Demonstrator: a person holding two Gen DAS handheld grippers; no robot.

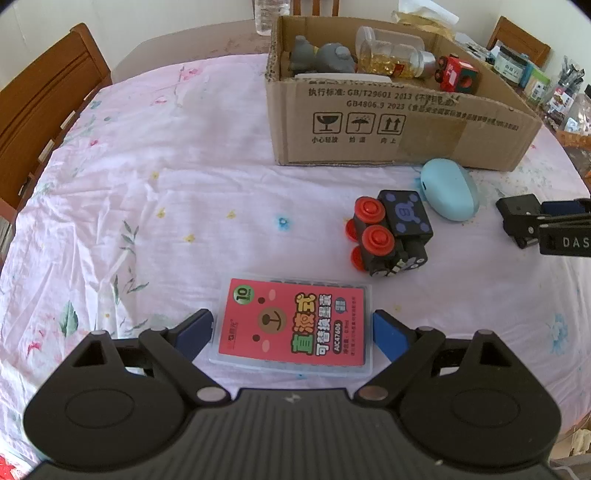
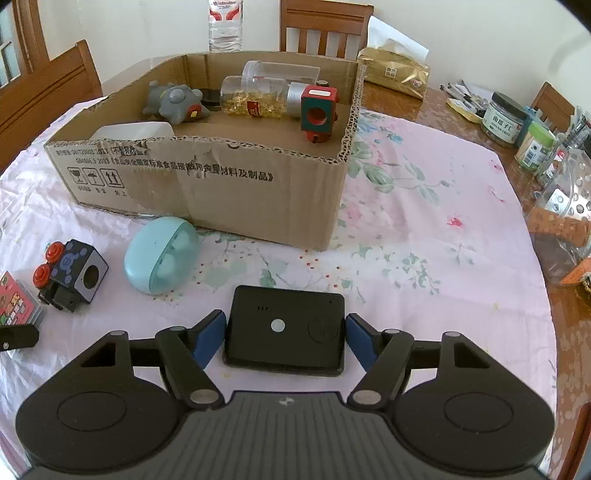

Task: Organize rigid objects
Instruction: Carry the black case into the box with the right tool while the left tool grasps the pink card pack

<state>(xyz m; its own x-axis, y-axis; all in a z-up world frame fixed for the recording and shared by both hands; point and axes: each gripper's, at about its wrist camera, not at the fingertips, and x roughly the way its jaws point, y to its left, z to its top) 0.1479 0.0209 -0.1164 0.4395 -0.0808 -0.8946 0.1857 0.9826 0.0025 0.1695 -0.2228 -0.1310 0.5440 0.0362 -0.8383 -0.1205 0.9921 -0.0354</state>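
Note:
A pink pack of pen refills (image 1: 293, 325) lies flat on the flowered cloth, and my left gripper (image 1: 291, 326) is shut on it, a blue pad against each long side. My right gripper (image 2: 286, 332) is shut on a flat black device (image 2: 284, 343), with its pads tight to both ends. A black toy train with red wheels (image 1: 389, 232) (image 2: 72, 275) and a pale blue egg-shaped case (image 1: 448, 188) (image 2: 160, 254) lie loose in front of the cardboard box (image 1: 369, 122) (image 2: 207, 184). Inside the box are a grey toy (image 2: 175, 98), a jar of gold capsules (image 2: 258, 98) and a red block toy (image 2: 318, 110).
Wooden chairs (image 1: 40, 96) (image 2: 325, 26) ring the table. A water bottle (image 2: 225, 22) stands behind the box, and a gold tissue pack (image 2: 397, 72) lies to its right. Jars and packets (image 2: 524, 129) crowd the right edge. Bare cloth lies right of the box.

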